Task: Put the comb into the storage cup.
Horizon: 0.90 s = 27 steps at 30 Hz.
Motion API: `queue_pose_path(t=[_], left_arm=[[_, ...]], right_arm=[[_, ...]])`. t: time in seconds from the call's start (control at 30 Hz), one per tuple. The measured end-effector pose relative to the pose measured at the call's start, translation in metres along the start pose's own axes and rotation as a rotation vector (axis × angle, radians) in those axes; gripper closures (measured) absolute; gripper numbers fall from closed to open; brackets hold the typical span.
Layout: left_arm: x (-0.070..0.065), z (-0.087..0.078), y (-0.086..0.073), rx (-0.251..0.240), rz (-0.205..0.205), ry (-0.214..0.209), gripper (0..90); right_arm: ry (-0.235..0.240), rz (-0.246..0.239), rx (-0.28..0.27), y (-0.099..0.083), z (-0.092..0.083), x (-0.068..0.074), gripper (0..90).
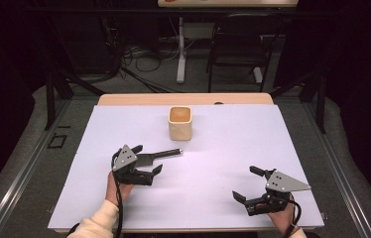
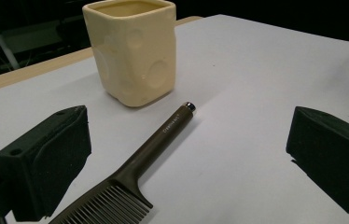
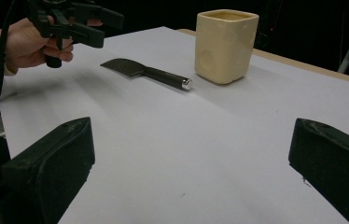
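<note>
Comb (image 2: 130,182) teeth show between wide, empty left tongs (image 2: 186,163); right tongs (image 3: 191,172) gape empty.

Small pale lettering is printed along the comb handle (image 2: 163,135), between the wide-set jaws of the left gripper (image 2: 186,158); too blurred to be read reliably.

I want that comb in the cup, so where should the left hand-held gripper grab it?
Grip the comb by its slim straight handle, coming from above with the jaws across it. It lies flat on the table, teeth end nearest the left hand-held gripper.
</note>
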<state>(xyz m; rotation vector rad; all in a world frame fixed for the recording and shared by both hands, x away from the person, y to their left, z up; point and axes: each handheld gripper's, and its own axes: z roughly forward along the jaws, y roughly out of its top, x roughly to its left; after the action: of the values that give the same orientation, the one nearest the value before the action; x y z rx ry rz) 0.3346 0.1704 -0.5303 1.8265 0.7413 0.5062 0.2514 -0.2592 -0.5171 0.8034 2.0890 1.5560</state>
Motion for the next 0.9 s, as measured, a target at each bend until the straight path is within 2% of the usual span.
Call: queue_pose_path(t=[0.17,0.4,0.6,0.73,0.9], left_arm=[[0.005,0.009,0.002,0.010,-0.031,-0.014,0.0],[0.005,0.018,0.007,0.033,-0.022,-0.007,0.0],[0.007,0.030,0.012,0.057,-0.036,-0.003,0.0],[0.007,0.041,0.015,0.085,-0.031,0.007,0.0],[0.007,0.048,0.020,0.081,-0.037,0.036,0.0]], right_arm=[[-0.002,-0.003,0.004,0.000,0.001,0.000,0.0],[-0.001,-0.009,0.007,0.001,0.001,0.000,0.0],[0.000,-0.010,0.012,0.001,0.002,0.001,0.0],[0.000,-0.011,0.010,0.000,0.001,0.000,0.0],[0.004,-0.007,0.017,0.000,0.003,0.001,0.0]])
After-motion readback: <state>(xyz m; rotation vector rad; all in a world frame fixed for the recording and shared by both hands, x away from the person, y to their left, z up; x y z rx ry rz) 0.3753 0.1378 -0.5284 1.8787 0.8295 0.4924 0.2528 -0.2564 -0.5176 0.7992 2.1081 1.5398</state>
